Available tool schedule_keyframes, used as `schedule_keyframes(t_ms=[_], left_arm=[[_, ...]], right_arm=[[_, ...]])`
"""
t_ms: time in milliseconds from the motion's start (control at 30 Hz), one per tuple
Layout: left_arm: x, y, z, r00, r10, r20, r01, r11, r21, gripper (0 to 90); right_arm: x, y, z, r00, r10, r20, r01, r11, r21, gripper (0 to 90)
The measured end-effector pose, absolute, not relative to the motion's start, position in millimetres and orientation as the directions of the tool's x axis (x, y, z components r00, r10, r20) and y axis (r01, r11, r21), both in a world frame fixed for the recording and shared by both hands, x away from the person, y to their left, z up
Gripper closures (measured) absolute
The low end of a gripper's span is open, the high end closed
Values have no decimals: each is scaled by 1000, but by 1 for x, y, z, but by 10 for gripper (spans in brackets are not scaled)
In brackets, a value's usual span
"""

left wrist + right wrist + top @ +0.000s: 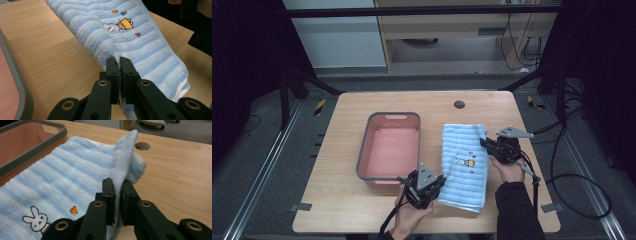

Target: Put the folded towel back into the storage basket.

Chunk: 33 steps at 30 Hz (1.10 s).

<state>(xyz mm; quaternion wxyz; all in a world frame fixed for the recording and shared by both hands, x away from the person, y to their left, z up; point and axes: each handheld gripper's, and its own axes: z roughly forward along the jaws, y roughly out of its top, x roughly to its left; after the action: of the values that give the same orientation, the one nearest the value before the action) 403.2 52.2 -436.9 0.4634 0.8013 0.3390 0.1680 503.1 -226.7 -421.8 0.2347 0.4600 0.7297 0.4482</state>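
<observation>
A folded light-blue striped towel (464, 165) with a small embroidered rabbit lies on the wooden table (342, 150), right of a pink basin (389, 150). My left gripper (435, 186) is shut on the towel's near left edge; in the left gripper view the jaws (118, 62) pinch the cloth (135, 32). My right gripper (485, 142) is shut on the towel's right edge toward its far end; in the right gripper view the pinched cloth (123, 157) stands up in a peak above the jaws (117, 185). Both held edges are lifted slightly off the table.
The pink basin with a grey rim (32, 147) stands empty at the table's middle left. A round cable hole (459, 104) sits near the far edge. Black cables trail off the right side of the table. Bare wood (180, 175) lies right of the towel.
</observation>
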Motion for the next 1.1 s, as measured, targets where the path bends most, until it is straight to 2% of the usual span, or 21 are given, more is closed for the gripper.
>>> schedule_keyframes(t_ms=[733, 1100], left_arm=[[403, 72, -400, 706, 707, -34, 345, -302, 889, 860], [404, 84, -378, 703, 711, -14, 307, -285, 908, 860]], right_arm=[[498, -211, -384, -491, 871, 25, 376, 186, 908, 837], [501, -195, -347, -506, 862, -11, 323, 202, 925, 838]])
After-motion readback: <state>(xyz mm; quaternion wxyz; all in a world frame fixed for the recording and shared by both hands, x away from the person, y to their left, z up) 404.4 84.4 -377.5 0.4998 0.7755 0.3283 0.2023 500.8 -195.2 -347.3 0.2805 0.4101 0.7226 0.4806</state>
